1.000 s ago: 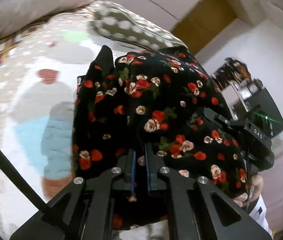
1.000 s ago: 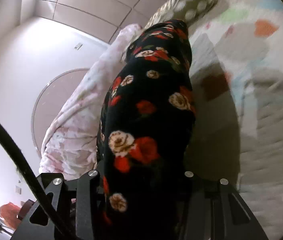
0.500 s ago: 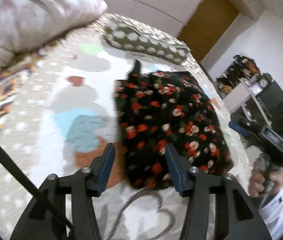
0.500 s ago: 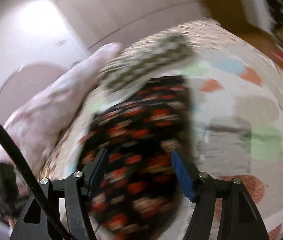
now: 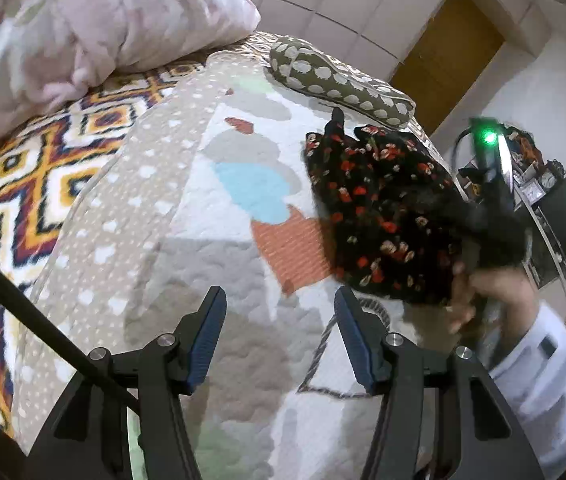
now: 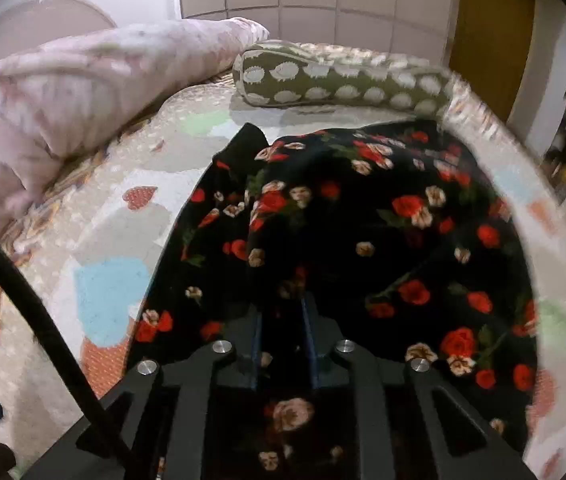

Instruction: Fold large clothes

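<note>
I can't read any text, label, brand or number in either wrist view; everything printed is too blurred.

The left wrist view looks from higher and farther back across the bed (image 5: 219,264) toward the far-right door, while the right wrist view sits close over the floral garment (image 6: 383,240), both sharing the spotted pillow (image 5: 339,80).

My left gripper (image 5: 281,330) hovers with jaws spread wide, blue pads facing each other, nothing between them. My right gripper (image 6: 281,320) has jaws nearly closed, pinching dark floral fabric. In the left wrist view my right hand (image 5: 479,292) grips its handle, white sleeve showing, blurred.
</note>
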Action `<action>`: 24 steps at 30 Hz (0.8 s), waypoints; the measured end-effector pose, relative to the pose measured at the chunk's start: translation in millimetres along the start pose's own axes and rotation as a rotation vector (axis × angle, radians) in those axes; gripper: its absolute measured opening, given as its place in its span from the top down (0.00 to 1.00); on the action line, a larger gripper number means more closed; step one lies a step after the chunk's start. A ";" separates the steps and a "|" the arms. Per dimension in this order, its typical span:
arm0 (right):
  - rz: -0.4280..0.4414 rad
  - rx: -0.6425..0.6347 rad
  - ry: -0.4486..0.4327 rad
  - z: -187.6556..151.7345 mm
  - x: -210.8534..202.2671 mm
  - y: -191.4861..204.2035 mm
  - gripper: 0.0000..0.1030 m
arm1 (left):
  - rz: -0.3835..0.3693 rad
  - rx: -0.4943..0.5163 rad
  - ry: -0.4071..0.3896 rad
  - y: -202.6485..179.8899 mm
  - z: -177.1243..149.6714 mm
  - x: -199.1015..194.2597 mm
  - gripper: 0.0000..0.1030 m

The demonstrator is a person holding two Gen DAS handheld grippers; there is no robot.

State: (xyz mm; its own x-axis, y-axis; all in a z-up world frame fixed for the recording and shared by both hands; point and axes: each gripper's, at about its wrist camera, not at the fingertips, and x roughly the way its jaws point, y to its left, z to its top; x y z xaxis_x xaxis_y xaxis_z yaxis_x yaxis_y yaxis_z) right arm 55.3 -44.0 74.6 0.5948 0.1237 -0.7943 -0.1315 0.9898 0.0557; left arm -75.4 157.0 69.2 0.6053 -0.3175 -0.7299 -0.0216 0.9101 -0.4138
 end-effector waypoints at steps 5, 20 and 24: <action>0.225 0.148 -0.031 21.0 -34.1 -3.9 0.91 | -0.013 -0.041 0.002 24.9 -11.2 -5.1 0.47; 0.358 0.052 0.030 5.9 -29.0 42.4 0.59 | -0.007 -0.077 0.015 38.8 -22.1 -14.0 0.46; 0.384 0.078 -0.060 16.6 -55.4 31.7 0.59 | -0.010 -0.065 0.020 31.3 -20.7 -8.8 0.45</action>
State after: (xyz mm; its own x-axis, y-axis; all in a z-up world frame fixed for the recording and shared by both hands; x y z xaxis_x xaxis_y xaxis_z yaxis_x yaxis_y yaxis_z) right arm 31.3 -18.2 130.4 0.5596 0.4877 -0.6701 -0.2938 0.8727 0.3898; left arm -97.9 182.8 51.4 0.5895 -0.3323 -0.7363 -0.0675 0.8880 -0.4548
